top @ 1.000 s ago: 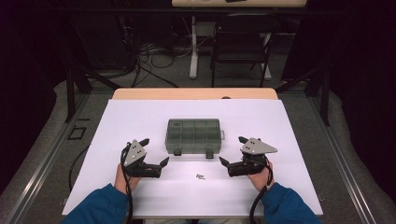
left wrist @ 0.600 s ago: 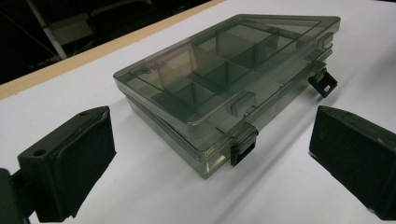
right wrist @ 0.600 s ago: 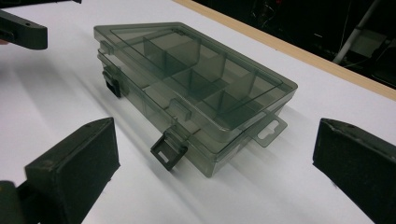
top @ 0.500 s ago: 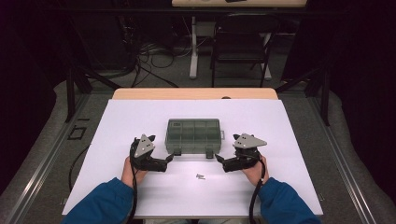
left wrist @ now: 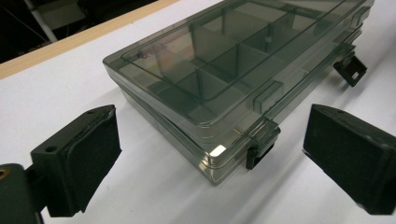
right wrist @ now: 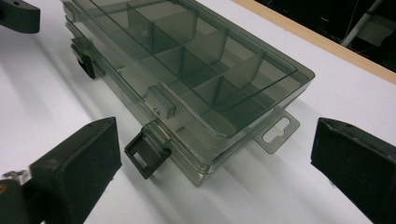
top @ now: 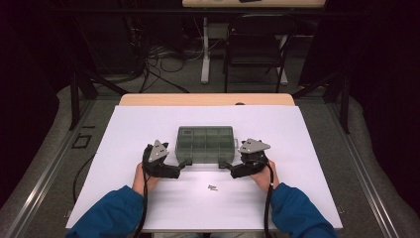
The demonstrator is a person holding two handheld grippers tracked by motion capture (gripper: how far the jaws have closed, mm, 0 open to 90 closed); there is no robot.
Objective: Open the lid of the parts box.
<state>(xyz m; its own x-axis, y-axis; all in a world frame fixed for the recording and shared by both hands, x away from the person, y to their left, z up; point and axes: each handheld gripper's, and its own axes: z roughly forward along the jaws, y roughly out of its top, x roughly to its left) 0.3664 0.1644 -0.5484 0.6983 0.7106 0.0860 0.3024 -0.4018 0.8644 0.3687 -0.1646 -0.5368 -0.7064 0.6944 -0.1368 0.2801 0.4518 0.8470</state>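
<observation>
Barely begun: lid of the box (top: 204, 144) down, both tools, left tool (top: 184, 163) and right tool (top: 224, 165), spread wide and empty at its 2 front latches, opening left.

1. The left gripper (top: 184, 163) moved forward and inward across the counter (top: 124, 129), from a spot well short of the compartment box (top: 204, 144) to the box's near-left corner.
2. The right gripper (top: 224, 165) moved the same way on its side and ended at the box's near-right corner.
3. Both hands came closer together, so the gap between the two grippers narrowed.
4. The blue sleeves (top: 106, 213) reached farther onto the counter.
5. The small screws (top: 213, 187), once level with the gripper tips, now lay behind them, nearer the person.
6. Each gripper's jaws ended spread wide, facing a front latch (left wrist: 261, 149) of the box.
</observation>
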